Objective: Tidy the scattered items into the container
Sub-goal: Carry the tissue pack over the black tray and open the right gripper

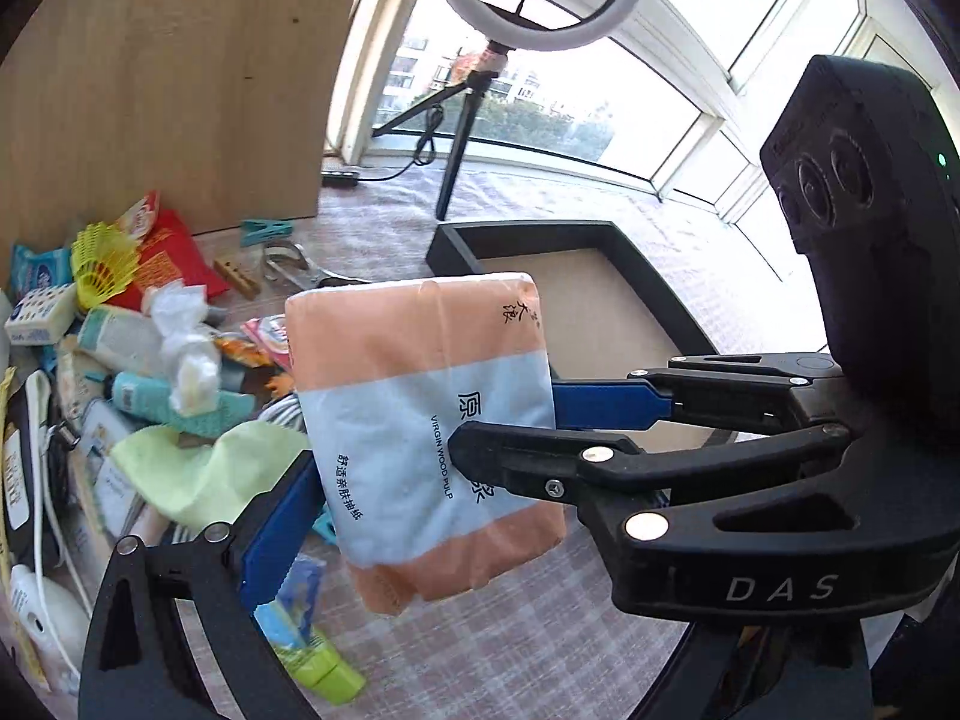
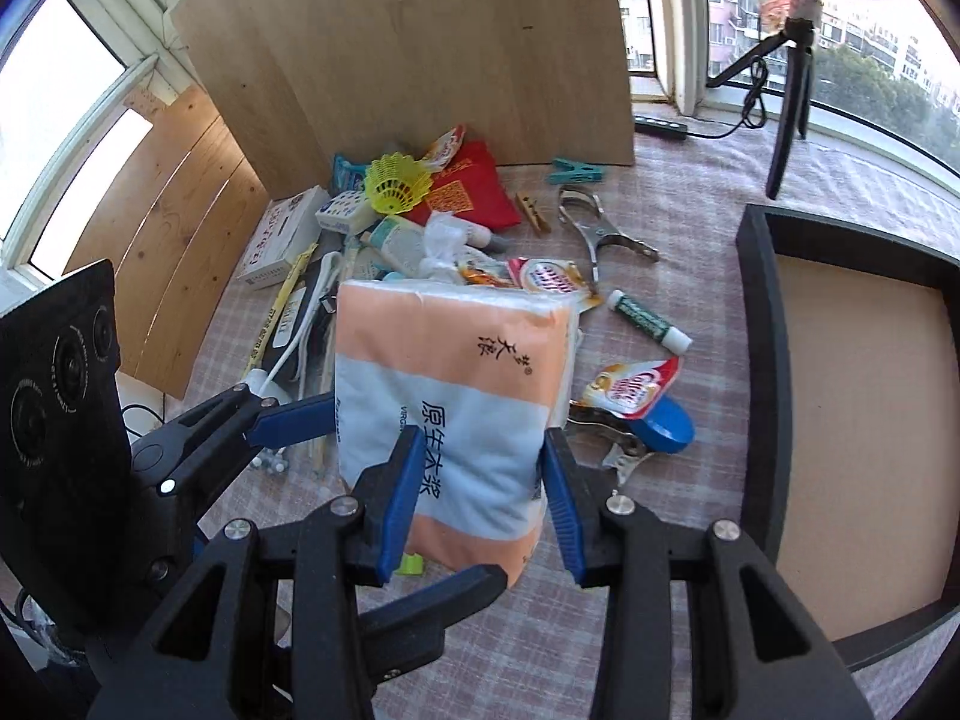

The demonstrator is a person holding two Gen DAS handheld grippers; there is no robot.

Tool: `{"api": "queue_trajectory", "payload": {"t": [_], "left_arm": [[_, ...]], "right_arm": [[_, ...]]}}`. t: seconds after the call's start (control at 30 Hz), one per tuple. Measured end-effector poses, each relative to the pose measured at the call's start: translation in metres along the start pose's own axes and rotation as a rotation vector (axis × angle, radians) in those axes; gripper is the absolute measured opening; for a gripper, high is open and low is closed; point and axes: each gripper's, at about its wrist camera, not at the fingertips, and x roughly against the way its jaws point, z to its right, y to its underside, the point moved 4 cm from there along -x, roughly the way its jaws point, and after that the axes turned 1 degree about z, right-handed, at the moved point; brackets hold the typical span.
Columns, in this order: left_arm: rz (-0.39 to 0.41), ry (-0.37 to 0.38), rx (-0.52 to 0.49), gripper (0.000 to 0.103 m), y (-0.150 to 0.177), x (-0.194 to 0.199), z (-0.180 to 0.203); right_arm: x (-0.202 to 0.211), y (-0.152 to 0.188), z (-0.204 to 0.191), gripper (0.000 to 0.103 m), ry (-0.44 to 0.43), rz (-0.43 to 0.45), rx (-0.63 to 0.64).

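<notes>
We held the tissue pack (image 2: 456,414) raised above the checked tabletop (image 2: 660,480), clamped between both grippers; the right gripper (image 2: 480,474) squeezed its near end, the left gripper (image 1: 420,480) its sides; the black tray (image 2: 762,360) lay just right.

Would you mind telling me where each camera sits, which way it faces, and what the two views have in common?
Left wrist: sits on the left claw, looking down past the tissue pack toward the black tray; its own fingers frame the bottom, the right claw reaches in from the right.
Right wrist: sits on the right claw, looking down over the pack at the clutter pile and wooden board; its own fingers clamp the pack, the left claw enters from the left.
Shared: the pack, tray and pile.
</notes>
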Motion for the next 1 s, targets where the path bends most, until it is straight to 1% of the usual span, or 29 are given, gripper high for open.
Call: {"api": "queue_trajectory", "payload": {"t": [0.13, 0.3, 0.37, 0.43, 0.5, 0.53, 0.57, 0.6, 0.63, 0.7, 0.77, 0.87, 1.0], "left_arm": [[-0.048, 0.048, -0.108, 0.096, -0.014, -0.041, 0.066], [-0.11, 0.116, -0.216, 0.094, -0.025, -0.085, 0.138], [-0.135, 0.124, -0.249, 0.091, -0.026, -0.101, 0.161], [-0.157, 0.128, -0.279, 0.091, -0.026, -0.115, 0.18], [-0.185, 0.112, -0.308, 0.092, -0.025, -0.129, 0.193], [-0.192, 0.088, -0.314, 0.092, -0.024, -0.135, 0.197], [-0.191, 0.064, -0.307, 0.092, -0.025, -0.138, 0.197], [-0.187, 0.051, -0.291, 0.092, -0.026, -0.138, 0.196], [-0.182, 0.047, -0.274, 0.092, -0.028, -0.136, 0.193], [-0.165, 0.032, -0.259, 0.092, -0.028, -0.126, 0.185], [-0.15, -0.002, -0.263, 0.092, -0.028, -0.118, 0.175], [-0.133, -0.038, -0.238, 0.092, -0.03, -0.106, 0.152], [-0.108, -0.1, -0.179, 0.092, -0.03, -0.082, 0.113]], "right_arm": [[0.033, 0.015, 0.065, 0.039, 0.087, 0.039, -0.095], [0.074, 0.03, 0.14, 0.039, 0.161, 0.076, -0.228], [0.087, 0.037, 0.166, 0.039, 0.193, 0.086, -0.273], [0.097, 0.046, 0.186, 0.039, 0.215, 0.09, -0.312], [0.106, 0.053, 0.202, 0.041, 0.239, 0.089, -0.327], [0.109, 0.057, 0.21, 0.044, 0.262, 0.092, -0.33], [0.114, 0.061, 0.218, 0.046, 0.307, 0.104, -0.342], [0.119, 0.065, 0.226, 0.049, 0.354, 0.12, -0.359], [0.123, 0.068, 0.234, 0.049, 0.38, 0.132, -0.375], [0.125, 0.073, 0.243, 0.049, 0.37, 0.135, -0.406], [0.126, 0.074, 0.243, 0.049, 0.364, 0.144, -0.408], [0.124, 0.069, 0.23, 0.049, 0.374, 0.162, -0.36], [0.11, 0.056, 0.202, 0.049, 0.371, 0.161, -0.276]]}}
